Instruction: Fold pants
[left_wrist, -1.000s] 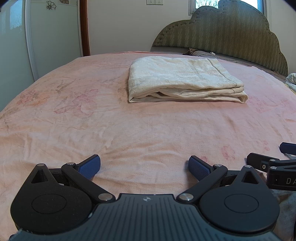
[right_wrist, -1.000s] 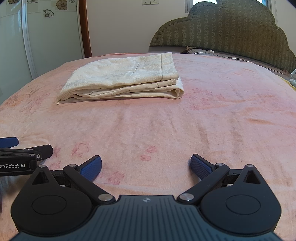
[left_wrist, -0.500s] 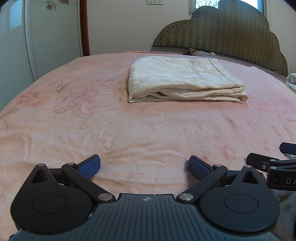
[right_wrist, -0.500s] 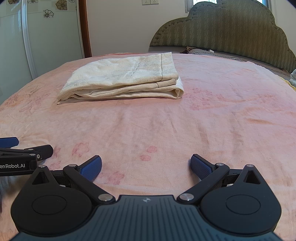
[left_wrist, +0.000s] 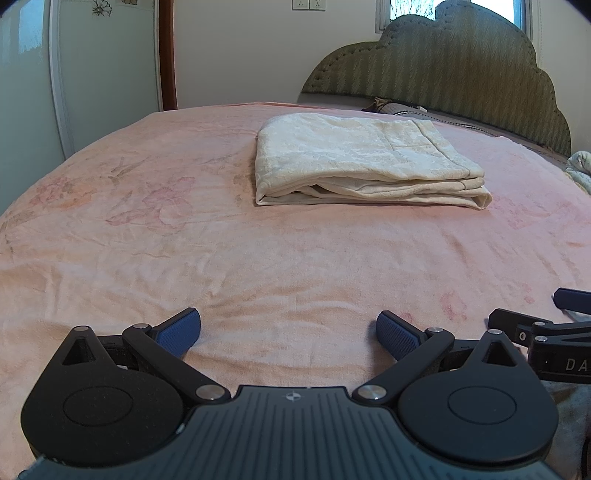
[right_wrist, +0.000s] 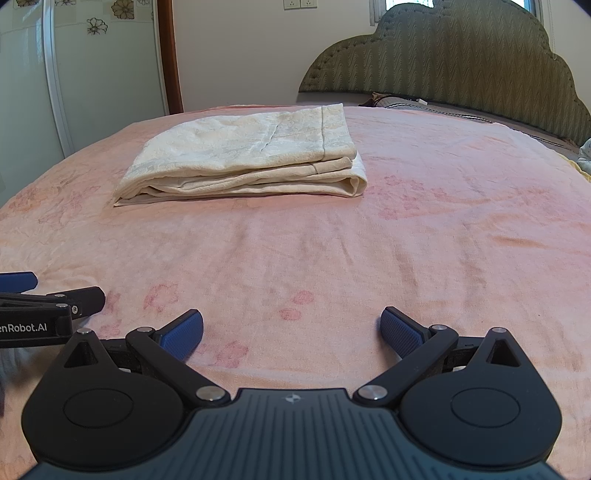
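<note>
Pink bed (left_wrist: 258, 258); folded pants (left_wrist: 362, 162) far edge hidden.

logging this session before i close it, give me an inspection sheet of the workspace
surface: pink floral bedspread, lightly wrinkled, covering the bed.
job's things: cream pants folded into a flat layered stack, lying on the bedspread toward the headboard, touched by neither tool.
clutter: a pale bundle of cloth at the far right edge of the bed; a patterned pillow by the headboard.
grippers: left tongs open and empty, low over the bedspread; right tongs open and empty, alongside.
cables: nothing seen.
surroundings: green padded headboard, wall sockets, flower-decorated wardrobe door, window.
</note>
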